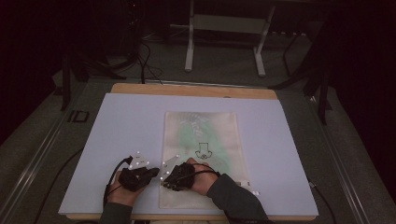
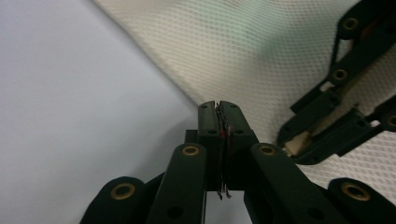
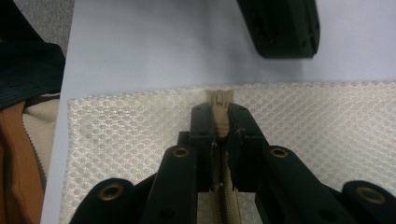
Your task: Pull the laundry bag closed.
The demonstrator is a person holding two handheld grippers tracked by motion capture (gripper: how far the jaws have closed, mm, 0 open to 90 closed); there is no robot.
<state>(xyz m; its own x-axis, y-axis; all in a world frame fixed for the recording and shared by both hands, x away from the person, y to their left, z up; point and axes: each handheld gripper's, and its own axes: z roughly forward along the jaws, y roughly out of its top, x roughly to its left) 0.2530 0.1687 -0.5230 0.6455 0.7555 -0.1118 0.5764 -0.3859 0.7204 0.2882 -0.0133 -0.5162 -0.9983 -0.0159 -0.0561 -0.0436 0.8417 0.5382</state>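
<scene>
A white mesh bag (image 1: 201,135) with a green print lies flat on the pale board (image 1: 116,140). My right gripper (image 1: 164,181) rests on the bag's near left part, pointing left. In the right gripper view my right gripper (image 3: 219,109) is shut on the beige zipper pull (image 3: 218,97) at the bag's (image 3: 327,121) edge, with the zipper tape (image 3: 226,200) running back under the jaws. My left gripper (image 1: 156,171) lies just left of the bag. In the left gripper view my left gripper (image 2: 218,105) has its jaws together at the mesh (image 2: 261,51) border, pinching the edge.
The board lies on a wooden table (image 1: 194,89) with dark floor around it. A white stand's legs (image 1: 224,42) are behind the table. The right gripper's linkage (image 2: 327,126) is close to my left jaws. Folded clothing (image 3: 23,140) is at the board's side.
</scene>
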